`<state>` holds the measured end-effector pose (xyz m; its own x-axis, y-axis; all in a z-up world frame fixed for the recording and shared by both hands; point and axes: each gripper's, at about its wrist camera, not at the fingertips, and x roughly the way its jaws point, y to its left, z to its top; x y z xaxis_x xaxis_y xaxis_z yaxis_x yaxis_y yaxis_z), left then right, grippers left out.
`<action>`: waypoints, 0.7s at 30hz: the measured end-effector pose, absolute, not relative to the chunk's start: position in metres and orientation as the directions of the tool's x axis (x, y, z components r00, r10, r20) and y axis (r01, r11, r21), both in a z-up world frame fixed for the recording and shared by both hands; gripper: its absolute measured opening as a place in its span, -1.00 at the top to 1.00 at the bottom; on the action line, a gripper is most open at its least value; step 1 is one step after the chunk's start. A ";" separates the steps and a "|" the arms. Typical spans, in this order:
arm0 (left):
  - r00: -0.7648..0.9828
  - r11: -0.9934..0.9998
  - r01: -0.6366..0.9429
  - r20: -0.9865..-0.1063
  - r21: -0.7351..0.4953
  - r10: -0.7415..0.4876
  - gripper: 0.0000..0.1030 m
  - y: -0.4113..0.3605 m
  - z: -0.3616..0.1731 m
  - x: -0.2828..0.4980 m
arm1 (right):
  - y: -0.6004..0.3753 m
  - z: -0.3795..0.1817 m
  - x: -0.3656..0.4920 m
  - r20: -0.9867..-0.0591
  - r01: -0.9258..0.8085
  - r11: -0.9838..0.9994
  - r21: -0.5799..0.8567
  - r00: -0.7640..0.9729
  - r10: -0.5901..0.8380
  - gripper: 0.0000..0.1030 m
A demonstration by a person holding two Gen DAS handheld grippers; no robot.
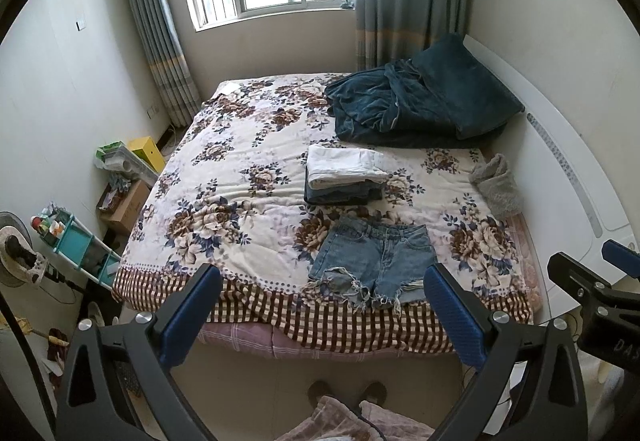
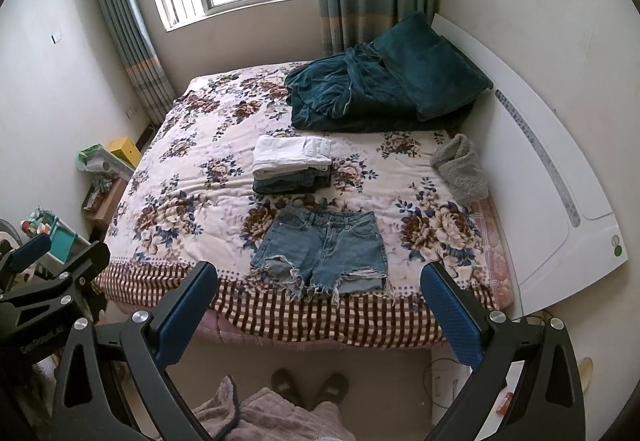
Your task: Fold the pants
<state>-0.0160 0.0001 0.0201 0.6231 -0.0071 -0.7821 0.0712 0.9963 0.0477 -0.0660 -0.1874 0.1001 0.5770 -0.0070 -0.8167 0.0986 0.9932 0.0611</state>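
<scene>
A pair of frayed blue denim shorts (image 1: 374, 259) lies flat on the floral bed cover (image 1: 224, 201), waistband away from me, near the bed's front edge; it also shows in the right wrist view (image 2: 322, 251). My left gripper (image 1: 322, 283) is open and empty, held above the floor in front of the bed, short of the shorts. My right gripper (image 2: 320, 281) is open and empty at about the same height. The right gripper also shows at the right edge of the left wrist view (image 1: 600, 281).
A stack of folded clothes, white on top (image 1: 346, 175), sits behind the shorts. A dark teal blanket (image 1: 420, 101) lies at the head end, a grey fluffy item (image 1: 496, 181) by the white headboard (image 1: 576, 177). Shelves and boxes (image 1: 80, 241) stand left of the bed. Slippers (image 2: 308, 385) are on the floor.
</scene>
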 end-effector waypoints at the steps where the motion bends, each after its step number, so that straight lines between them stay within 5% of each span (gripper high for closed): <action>1: 0.623 0.997 0.070 -0.782 0.045 -0.008 -1.00 0.001 0.020 -0.016 | -0.187 0.102 -0.066 -0.816 0.099 0.993 0.057 0.578 -0.011 -1.00; 21: 0.620 0.996 0.072 -0.784 0.048 -0.007 -1.00 -0.002 0.023 -0.017 | -0.185 0.105 -0.075 -0.811 0.095 0.994 0.054 0.585 -0.012 -1.00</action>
